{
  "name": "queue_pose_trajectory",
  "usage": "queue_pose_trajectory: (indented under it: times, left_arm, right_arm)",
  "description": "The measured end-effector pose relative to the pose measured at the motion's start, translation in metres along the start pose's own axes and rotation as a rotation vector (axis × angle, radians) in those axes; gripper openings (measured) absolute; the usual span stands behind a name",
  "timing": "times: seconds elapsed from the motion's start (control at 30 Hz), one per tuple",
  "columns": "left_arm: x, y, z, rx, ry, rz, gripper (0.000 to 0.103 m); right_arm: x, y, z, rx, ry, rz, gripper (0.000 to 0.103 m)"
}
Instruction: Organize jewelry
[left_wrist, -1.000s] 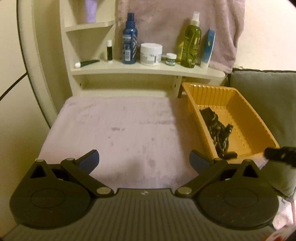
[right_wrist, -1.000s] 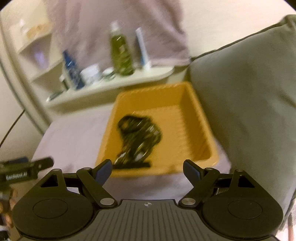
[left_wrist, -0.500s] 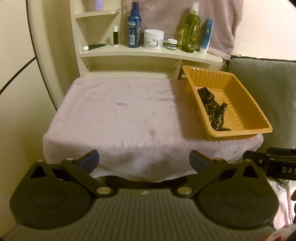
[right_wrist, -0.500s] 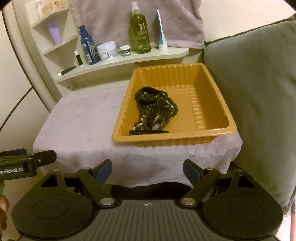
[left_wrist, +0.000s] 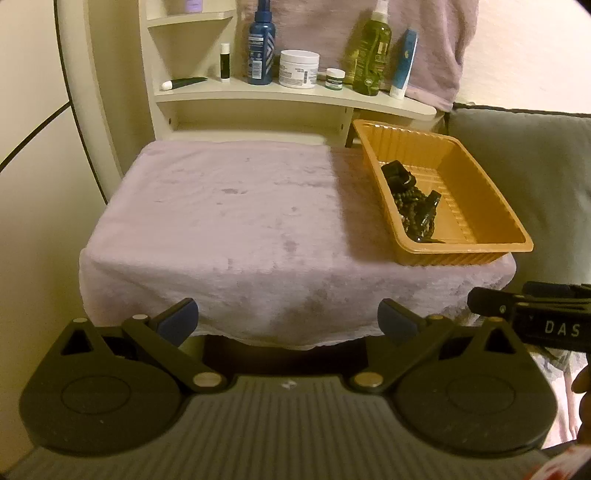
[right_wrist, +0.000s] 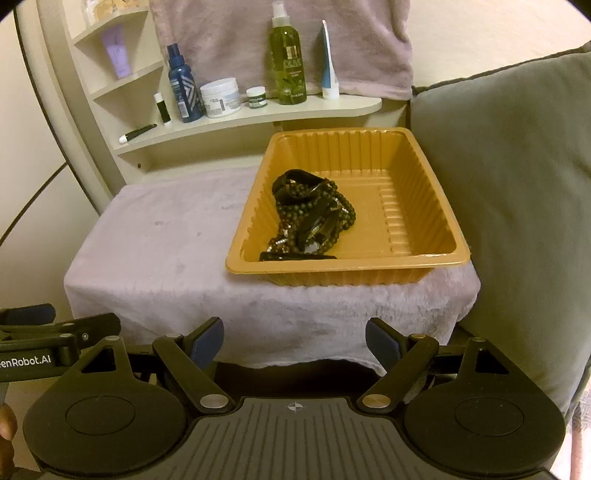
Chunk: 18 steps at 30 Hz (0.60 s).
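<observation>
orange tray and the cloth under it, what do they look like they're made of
Orange tray: likely thin moulded plastic, glossy; ribbed walls and floor, thin rolled rim with a sheen.
Cloth: looks like plush, fleecy fabric, matte pale lilac; fuzzy nap with brushed marks, soft drape over the edge.

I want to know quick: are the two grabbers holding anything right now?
Left gripper: open, holding nothing.
Right gripper: open, holding nothing.

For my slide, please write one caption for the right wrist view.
Open right gripper faces an orange tray holding tangled dark jewelry on a cloth-covered table.
</observation>
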<state>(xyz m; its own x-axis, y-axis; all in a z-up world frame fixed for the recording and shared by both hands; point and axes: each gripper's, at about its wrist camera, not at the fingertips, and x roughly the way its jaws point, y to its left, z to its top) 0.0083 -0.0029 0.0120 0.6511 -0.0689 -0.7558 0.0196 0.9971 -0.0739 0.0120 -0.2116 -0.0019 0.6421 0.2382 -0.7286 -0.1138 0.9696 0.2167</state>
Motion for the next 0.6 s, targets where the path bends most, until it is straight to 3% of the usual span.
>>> queue_pose_trajectory:
  times: [0.6]
  left_arm:
    - [0.0002,-0.0045,-0.0006,0.003,-0.004,-0.009,0.103]
  right_arm:
    - [-0.0013,0.0008,-0.0002,-0.002,-0.004,-0.003,0.084]
